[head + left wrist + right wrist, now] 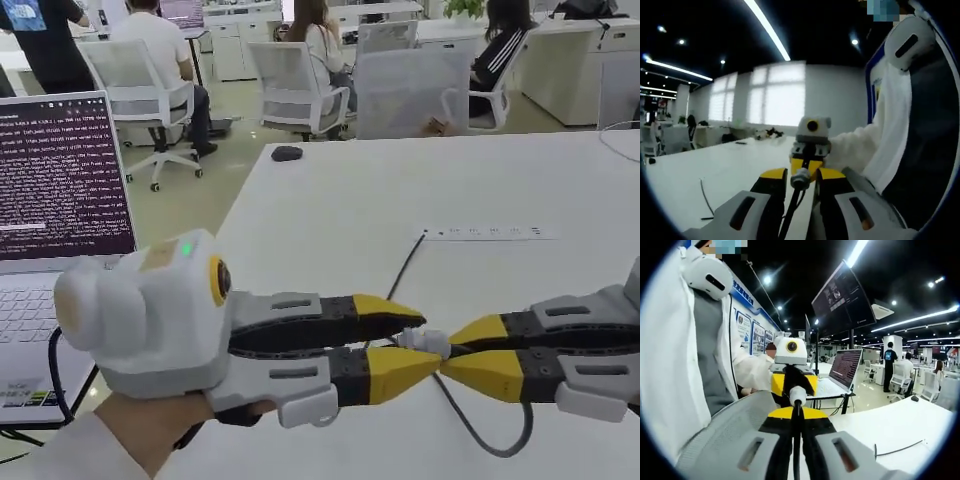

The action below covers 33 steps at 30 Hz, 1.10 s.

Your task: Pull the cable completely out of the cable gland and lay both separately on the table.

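My left gripper (424,344) points in from the left, level, jaws pinched on the gland (801,178), my hand (150,432) under its body. Right gripper (449,352) points in from the right (tips nearly nose to nose), jaws tight on the cable (796,440).

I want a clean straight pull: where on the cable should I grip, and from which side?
Probably the straight stretch of cable just behind the cable gland, coming end-on from the gland's right, as the right claw does. There the cable runs in line with the gland, which the left claw clamps from the opposite side.
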Tool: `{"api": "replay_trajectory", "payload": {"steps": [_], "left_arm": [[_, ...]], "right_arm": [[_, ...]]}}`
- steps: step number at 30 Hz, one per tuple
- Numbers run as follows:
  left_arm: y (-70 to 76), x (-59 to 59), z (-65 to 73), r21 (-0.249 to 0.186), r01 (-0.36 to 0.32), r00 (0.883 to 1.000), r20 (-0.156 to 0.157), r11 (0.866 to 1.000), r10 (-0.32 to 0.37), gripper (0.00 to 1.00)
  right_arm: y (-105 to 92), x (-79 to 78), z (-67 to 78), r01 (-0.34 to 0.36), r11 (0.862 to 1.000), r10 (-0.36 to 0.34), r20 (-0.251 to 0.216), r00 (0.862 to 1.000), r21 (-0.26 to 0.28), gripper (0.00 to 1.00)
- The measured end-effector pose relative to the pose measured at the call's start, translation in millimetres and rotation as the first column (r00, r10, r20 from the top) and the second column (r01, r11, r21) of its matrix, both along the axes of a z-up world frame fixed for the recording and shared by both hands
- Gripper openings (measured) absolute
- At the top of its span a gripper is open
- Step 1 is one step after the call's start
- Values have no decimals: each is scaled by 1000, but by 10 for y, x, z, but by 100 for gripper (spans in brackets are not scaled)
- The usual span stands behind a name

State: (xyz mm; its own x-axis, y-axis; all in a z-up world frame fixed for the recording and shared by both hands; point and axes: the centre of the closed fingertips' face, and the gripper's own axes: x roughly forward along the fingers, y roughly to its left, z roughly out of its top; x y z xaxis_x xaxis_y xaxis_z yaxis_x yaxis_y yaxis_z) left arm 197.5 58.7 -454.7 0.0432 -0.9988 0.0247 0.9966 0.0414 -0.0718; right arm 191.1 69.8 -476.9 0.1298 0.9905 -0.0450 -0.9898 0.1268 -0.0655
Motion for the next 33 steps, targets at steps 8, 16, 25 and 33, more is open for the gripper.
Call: {"api": "replay_trajectory", "payload": {"steps": [8,16,25,33], "left_arm": [[-81,65,-76,-24,-2,1000,-27,1000,1,25],[-114,59,-107,-4,1,1000,-12,1000,-1,17],[-108,105,-174,17,-6,999,-52,1000,7,16],[0,237,-202,16,-47,994,-93,999,48,16]], "right_arm": [[-49,18,173,7,997,-7,3,1000,77,3],[-111,62,67,24,1000,-24,-21,999,3,3],[-96,75,-117,21,998,-21,-8,1000,-63,3],[-235,246,-560,89,956,-71,72,995,-280,3]]}}
